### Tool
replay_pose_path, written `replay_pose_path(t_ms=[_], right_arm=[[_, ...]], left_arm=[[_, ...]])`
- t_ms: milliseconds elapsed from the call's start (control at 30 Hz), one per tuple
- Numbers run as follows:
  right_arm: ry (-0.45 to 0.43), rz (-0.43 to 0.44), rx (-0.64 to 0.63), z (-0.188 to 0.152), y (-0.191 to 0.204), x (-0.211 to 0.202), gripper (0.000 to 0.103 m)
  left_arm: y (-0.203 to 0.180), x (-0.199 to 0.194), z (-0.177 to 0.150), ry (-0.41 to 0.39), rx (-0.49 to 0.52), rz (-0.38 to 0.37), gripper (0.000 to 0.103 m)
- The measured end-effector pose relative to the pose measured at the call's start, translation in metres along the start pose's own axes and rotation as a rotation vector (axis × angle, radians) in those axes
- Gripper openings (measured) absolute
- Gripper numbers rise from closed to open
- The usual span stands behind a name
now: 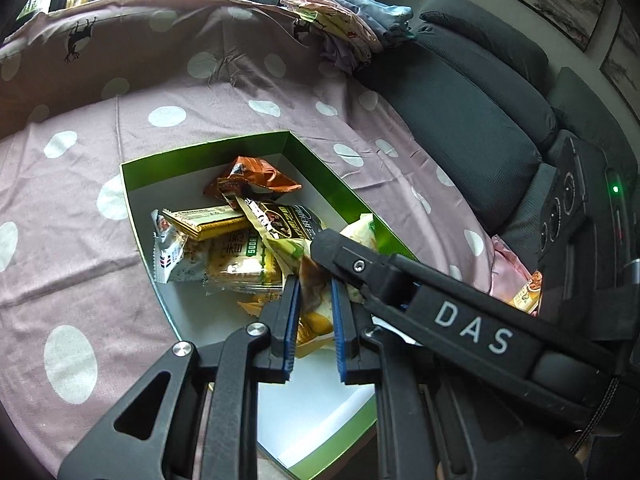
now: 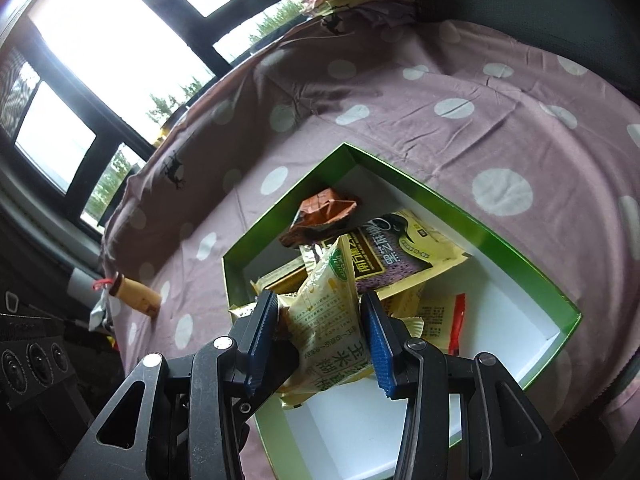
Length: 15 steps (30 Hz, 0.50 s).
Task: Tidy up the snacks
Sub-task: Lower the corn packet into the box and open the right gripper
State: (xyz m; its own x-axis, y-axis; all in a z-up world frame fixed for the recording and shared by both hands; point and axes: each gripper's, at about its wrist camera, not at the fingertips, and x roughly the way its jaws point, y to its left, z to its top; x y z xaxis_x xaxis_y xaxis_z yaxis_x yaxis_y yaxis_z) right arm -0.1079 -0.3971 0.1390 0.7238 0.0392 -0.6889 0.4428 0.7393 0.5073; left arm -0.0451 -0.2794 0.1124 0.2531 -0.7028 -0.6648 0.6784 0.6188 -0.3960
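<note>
A green box (image 1: 208, 160) with a white inside lies on a pink polka-dot cloth (image 1: 80, 200) and holds several snack packets. My left gripper (image 1: 313, 284) hangs over the box's near half, shut on a thin brown-and-yellow packet (image 1: 314, 312). My right gripper (image 2: 318, 300) is shut on a cream packet with a green logo (image 2: 320, 320), held upright over the box (image 2: 460, 204). In the left wrist view the right gripper (image 1: 336, 246) reaches in from the right, just above the left fingers. An orange-brown wrapper (image 1: 256, 176) and a dark sesame packet (image 2: 396, 252) lie in the box.
Dark grey sofa cushions (image 1: 472, 120) border the cloth on the right, with folded clothes (image 1: 348, 20) piled at the back. A small packet (image 1: 528, 292) lies on the cloth beside the right gripper's body. A beige cylinder (image 2: 136, 296) rests near the cloth's left edge, below the windows.
</note>
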Motion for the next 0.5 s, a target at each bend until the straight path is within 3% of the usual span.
replay_pose_path(t_ms=[500], right_arm=[[0.057, -0.107, 0.008, 0.001, -0.008, 0.022, 0.047]], left_arm=[[0.017, 0.028, -0.002, 0.077, -0.055, -0.031, 0.012]])
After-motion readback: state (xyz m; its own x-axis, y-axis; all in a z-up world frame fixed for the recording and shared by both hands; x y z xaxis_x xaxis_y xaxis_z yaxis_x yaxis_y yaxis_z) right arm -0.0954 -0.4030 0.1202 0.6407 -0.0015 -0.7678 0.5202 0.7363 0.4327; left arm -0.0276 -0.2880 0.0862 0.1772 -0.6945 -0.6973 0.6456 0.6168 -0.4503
